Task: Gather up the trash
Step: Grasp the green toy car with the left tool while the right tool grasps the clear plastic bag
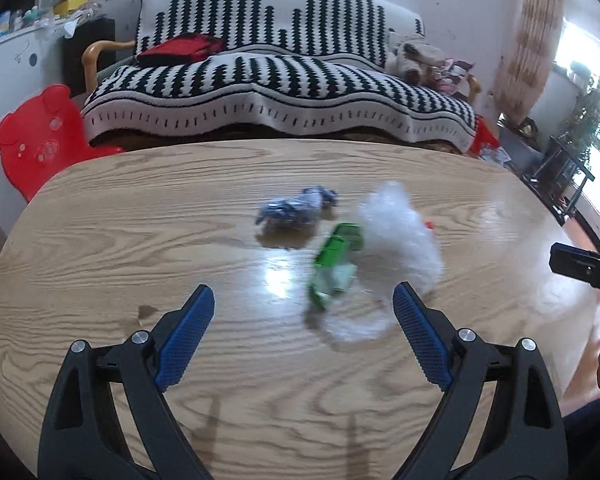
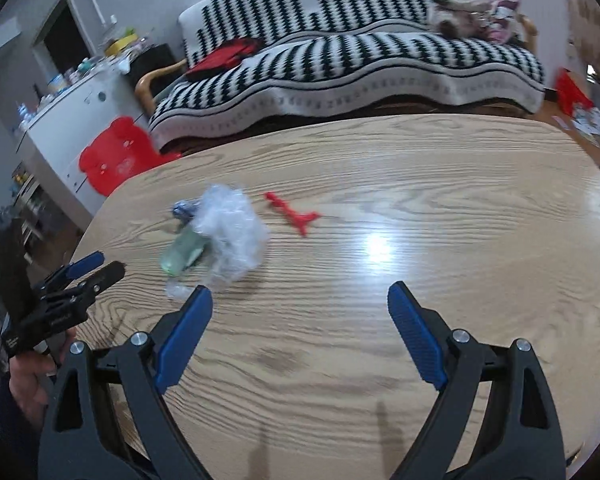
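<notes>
Striped black-and-white sofa cover [image 1: 284, 80] across top of frame; red cushion [image 1: 180, 50] upon it; red bear-shaped chair [image 1: 40, 136] at left.

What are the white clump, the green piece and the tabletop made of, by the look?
White clump: looks like thin clear plastic film, crumpled; translucent with whitish creases. Blur leaves it open.
Green piece: probably a plastic wrapper or thin carton, glossy green with a paler end; too blurred to tell which.
Tabletop: wood or wood-look laminate; bold oak-like grain, glossy finish with bright glare patches.

Wrappers [image 1: 296, 211] and bag [image 1: 396, 236] clustered on table [image 1: 100, 248], sofa [image 1: 276, 80] behind (chair [image 1: 40, 136] left)
</notes>
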`<action>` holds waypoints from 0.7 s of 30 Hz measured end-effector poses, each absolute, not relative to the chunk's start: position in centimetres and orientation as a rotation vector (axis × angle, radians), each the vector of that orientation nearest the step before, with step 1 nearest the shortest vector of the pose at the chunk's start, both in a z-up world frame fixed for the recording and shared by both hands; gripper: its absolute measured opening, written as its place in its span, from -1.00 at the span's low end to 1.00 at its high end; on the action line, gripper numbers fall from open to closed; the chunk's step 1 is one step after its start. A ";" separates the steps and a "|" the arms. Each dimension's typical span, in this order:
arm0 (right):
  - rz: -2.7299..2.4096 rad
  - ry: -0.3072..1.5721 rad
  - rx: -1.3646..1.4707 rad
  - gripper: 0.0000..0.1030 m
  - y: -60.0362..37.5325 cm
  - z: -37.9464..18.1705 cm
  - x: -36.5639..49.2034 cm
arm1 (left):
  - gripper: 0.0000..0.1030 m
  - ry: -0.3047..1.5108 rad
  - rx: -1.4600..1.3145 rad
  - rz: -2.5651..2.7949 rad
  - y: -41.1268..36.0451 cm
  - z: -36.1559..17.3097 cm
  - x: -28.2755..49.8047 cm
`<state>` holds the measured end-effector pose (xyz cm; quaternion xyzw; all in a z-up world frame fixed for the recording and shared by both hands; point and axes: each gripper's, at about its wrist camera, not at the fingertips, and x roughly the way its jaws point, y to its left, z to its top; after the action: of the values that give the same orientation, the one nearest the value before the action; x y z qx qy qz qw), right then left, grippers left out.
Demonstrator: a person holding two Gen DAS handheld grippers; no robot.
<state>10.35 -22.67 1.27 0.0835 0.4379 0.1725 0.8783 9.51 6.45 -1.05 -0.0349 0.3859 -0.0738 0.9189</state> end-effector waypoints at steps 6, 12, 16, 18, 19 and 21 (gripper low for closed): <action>0.418 0.955 0.222 0.67 -19.3 -0.6 13.7 | 0.71 0.818 -0.036 -0.175 5.7 -2.9 12.7; 0.435 0.986 0.193 0.67 -15.6 -2.5 16.7 | 0.70 0.856 0.009 -0.182 4.8 -4.8 14.5; 0.421 1.037 0.220 0.60 -14.3 -4.6 18.7 | 0.59 0.883 -0.005 -0.193 4.7 -6.0 15.7; 0.424 1.057 0.230 0.50 -13.7 -5.3 19.3 | 0.44 0.890 0.003 -0.199 4.6 -6.3 16.0; 0.422 1.063 0.223 0.43 -13.4 -5.5 19.5 | 0.27 0.892 0.001 -0.201 4.6 -6.4 16.0; 0.418 1.073 0.207 0.26 -12.9 -6.0 19.7 | 0.02 0.901 -0.014 -0.212 4.6 -6.5 16.3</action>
<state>19.74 -12.91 -6.02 0.0978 0.5066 0.1972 0.8336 16.25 4.64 -6.51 -0.0068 0.4344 -0.1021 0.8949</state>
